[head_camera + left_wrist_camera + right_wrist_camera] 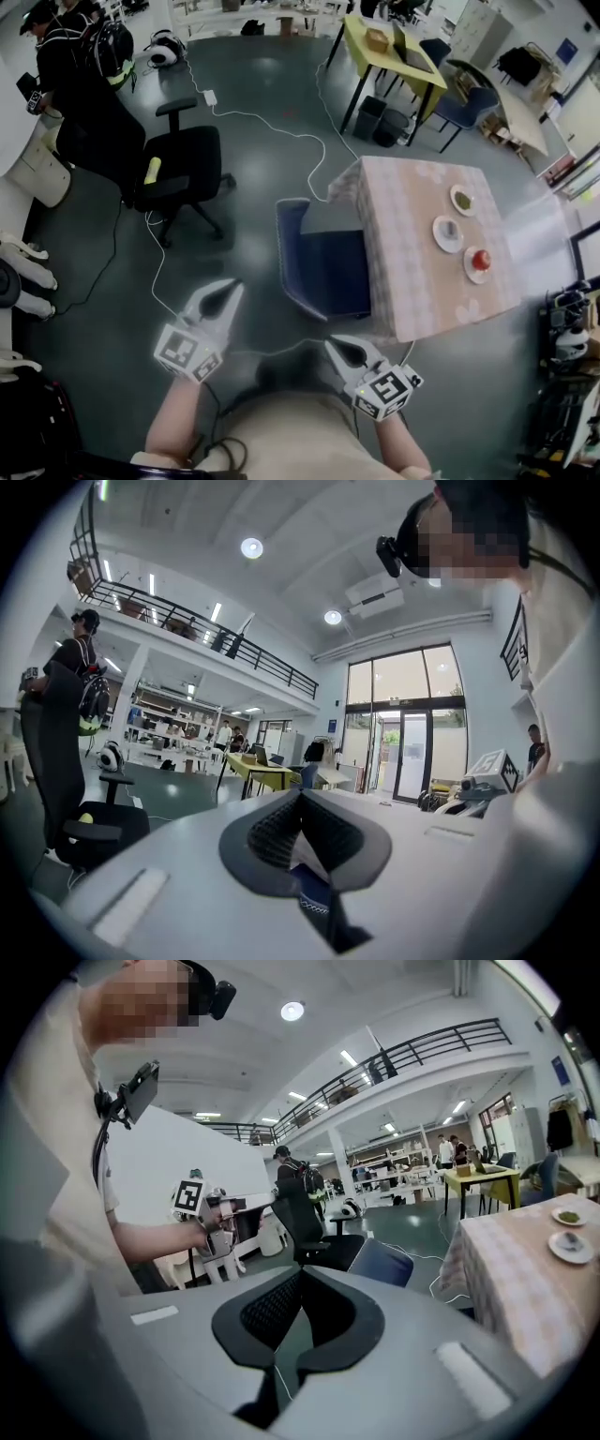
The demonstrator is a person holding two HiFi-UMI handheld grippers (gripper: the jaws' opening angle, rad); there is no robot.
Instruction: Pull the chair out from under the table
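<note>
Far left, head view: a person (58, 56) in dark clothes, standing. Next: black office chair (187, 169) on the grey floor, with a small yellow-green item (153, 171) on its seat. A white cable (281, 127) runs across the floor behind it toward the table. Lower centre-left: left gripper (232, 289), marker cube toward the wearer, jaws pressed together with nothing between them. Its own view shows the dark pads (272, 832) meeting at the tip and pointing roughly level into the hall. This tool sits near the lower back corner of the blue chair, apart from it. Centre: blue chair (319, 262), the task's item. Its backrest faces the black office chair, and its seat is pushed in partly beneath the table's edge. Neither tool touches it. Lower centre-right: right gripper (334, 345), held just below the blue chair's near corner, not in contact. Its own view shows the pads (267, 1312) closed flat on each other and empty, with the blue chair's back beyond them. Right: table (403, 281) under a pink checked cloth. It carries three small plates (448, 233) in a row, and the nearest plate holds a red item (481, 260). Upper right: yellow table (389, 61) with dark bins (380, 120) standing beside its legs.
</note>
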